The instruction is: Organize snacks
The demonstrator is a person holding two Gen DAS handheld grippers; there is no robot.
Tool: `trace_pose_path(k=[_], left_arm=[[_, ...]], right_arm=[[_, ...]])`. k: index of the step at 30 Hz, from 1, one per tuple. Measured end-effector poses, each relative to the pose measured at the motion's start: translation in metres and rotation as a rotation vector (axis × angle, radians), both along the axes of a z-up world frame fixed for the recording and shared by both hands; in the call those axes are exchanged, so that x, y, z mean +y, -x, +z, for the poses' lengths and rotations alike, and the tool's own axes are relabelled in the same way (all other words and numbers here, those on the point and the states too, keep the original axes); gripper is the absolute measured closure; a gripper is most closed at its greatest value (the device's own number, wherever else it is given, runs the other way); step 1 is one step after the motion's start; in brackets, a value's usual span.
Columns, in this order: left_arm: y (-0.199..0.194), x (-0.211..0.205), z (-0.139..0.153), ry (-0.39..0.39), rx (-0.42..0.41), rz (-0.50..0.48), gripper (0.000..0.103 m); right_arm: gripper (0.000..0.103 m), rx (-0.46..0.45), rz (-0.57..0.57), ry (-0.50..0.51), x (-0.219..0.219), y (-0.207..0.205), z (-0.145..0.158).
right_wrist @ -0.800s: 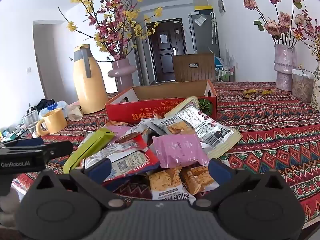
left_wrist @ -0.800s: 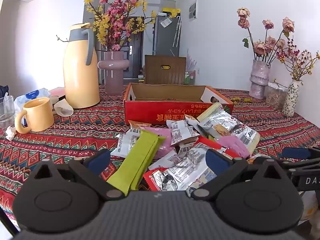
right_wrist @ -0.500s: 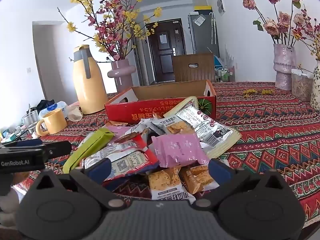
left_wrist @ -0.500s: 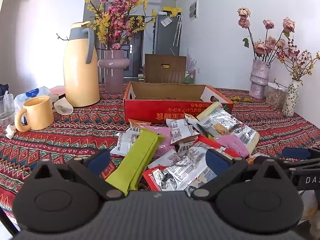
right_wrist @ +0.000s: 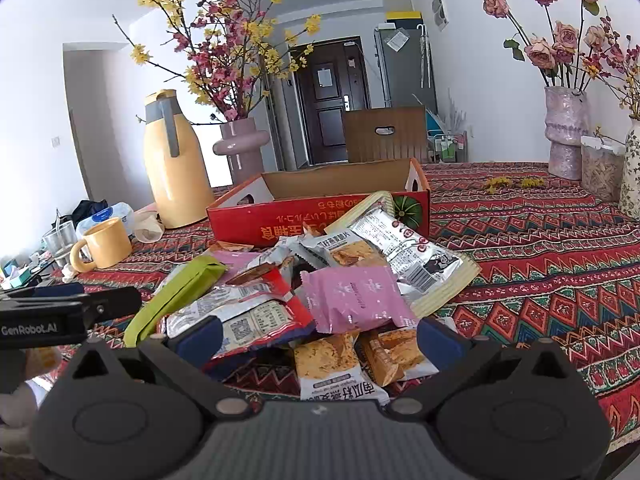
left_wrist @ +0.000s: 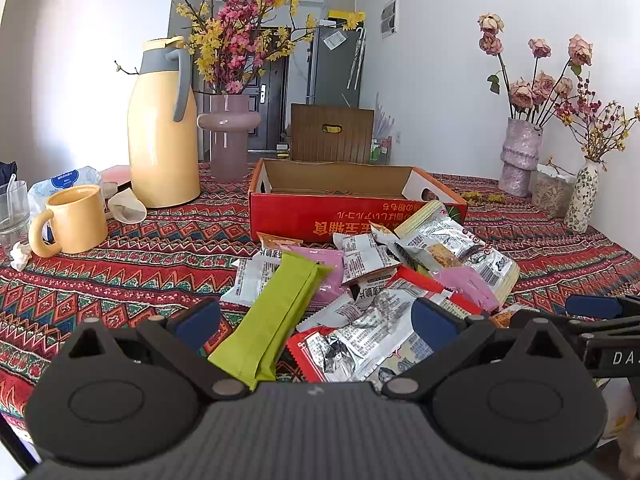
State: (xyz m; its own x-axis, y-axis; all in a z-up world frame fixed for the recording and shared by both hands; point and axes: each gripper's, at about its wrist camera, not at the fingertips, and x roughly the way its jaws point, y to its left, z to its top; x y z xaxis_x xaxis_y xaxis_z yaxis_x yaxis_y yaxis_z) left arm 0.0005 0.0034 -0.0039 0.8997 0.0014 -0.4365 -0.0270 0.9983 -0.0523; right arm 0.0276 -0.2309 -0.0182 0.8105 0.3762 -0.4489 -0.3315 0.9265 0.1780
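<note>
The red cardboard box (left_wrist: 352, 216) stands open at the back of the worktop (right_wrist: 540, 264), stiff and light. Before it lies the snack pile: the big silver bag (right_wrist: 404, 256) is crinkly and slippery – pinch a sealed edge; the green packet (left_wrist: 276, 320) is soft. Left gripper (left_wrist: 316, 316) and right gripper (right_wrist: 318, 334) have fingers wide, empty.

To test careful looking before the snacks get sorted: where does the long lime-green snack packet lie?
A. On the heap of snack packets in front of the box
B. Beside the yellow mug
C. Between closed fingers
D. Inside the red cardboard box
A: the long lime-green snack packet lies on the heap of packets, in front of the red cardboard box, whose visible interior looks bare.
</note>
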Motion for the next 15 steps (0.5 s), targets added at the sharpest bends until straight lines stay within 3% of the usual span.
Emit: trace_pose_path(k=[15], left_arm=[[-0.0002,0.0022,-0.0001,0.004,0.000,0.011,0.000]], right_arm=[[0.000,0.002,0.003,-0.006,-0.0042,-0.0008,-0.0030]])
